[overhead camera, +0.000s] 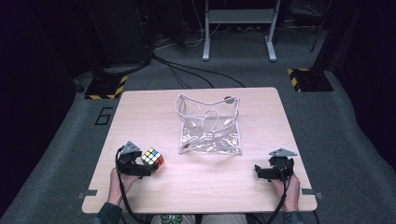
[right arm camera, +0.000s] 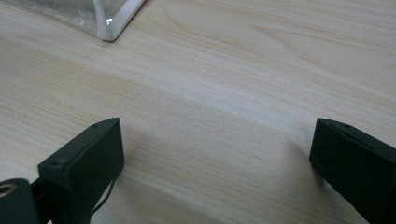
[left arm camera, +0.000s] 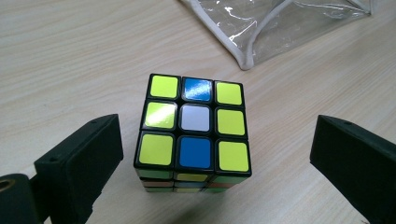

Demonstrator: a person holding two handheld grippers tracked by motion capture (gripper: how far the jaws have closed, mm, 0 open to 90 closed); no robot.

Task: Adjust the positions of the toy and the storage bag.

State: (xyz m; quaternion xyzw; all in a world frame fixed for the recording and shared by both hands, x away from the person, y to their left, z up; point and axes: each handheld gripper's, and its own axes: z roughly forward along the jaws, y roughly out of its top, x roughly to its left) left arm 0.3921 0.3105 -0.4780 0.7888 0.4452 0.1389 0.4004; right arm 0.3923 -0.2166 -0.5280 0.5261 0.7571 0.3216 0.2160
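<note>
Puzzle cube [left arm camera: 194, 128] flat on the surface [left arm camera: 70, 60], yellow-and-blue face up, no long axis, between wide-apart jaws of left gripper [left arm camera: 215, 158], untouched, right gripper [right arm camera: 217, 158] wide open

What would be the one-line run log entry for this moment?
left gripper: open, around puzzle cube, not touching | right gripper: open, nothing between jaws | clear pouch: mid-table, apart from cube

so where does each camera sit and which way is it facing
High view: above the person's side, looking forward and down at the table; forearms and both hand-held grippers show.
Left gripper view: on the left hand-held gripper, facing the cube; open jaws flank it.
Right gripper view: on the right hand-held gripper, facing bare wood.
All share the clear pouch.
</note>
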